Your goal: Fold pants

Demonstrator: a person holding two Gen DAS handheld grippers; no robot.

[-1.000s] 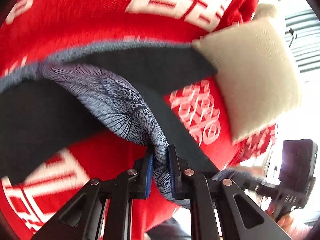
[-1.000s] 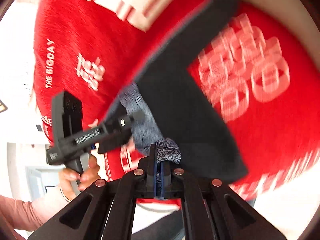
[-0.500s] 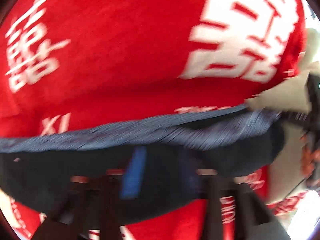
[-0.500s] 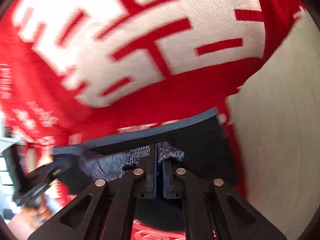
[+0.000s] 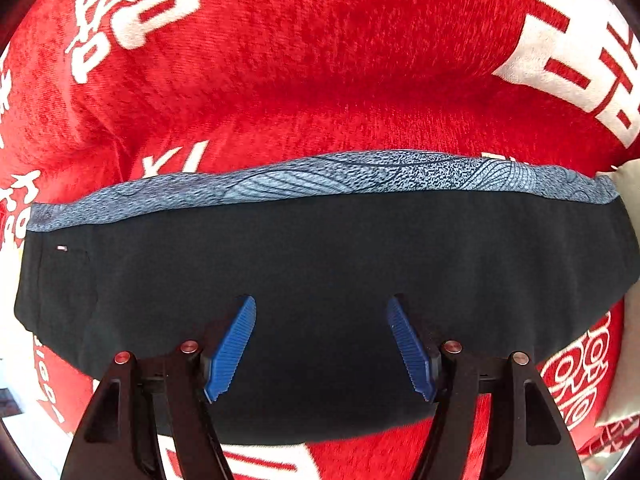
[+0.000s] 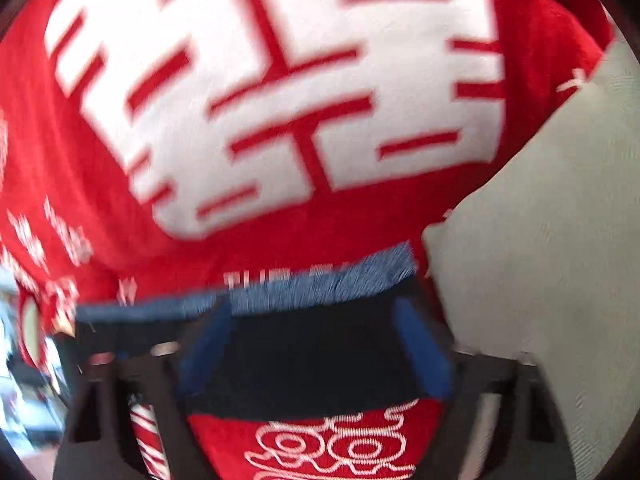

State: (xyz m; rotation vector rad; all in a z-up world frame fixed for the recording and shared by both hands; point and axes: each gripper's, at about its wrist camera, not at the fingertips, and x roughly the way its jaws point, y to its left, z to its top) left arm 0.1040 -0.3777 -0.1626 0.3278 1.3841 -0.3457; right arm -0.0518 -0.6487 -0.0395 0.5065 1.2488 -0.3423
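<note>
Soft, limp dark pants are laid folded on a red blanket; both grippers' fingers are spread wide, empty; an edge is best pinched.

A big red blanket with white writing is covering the bed. The dark pants are lying flat on it, beside a cream pillow.
</note>
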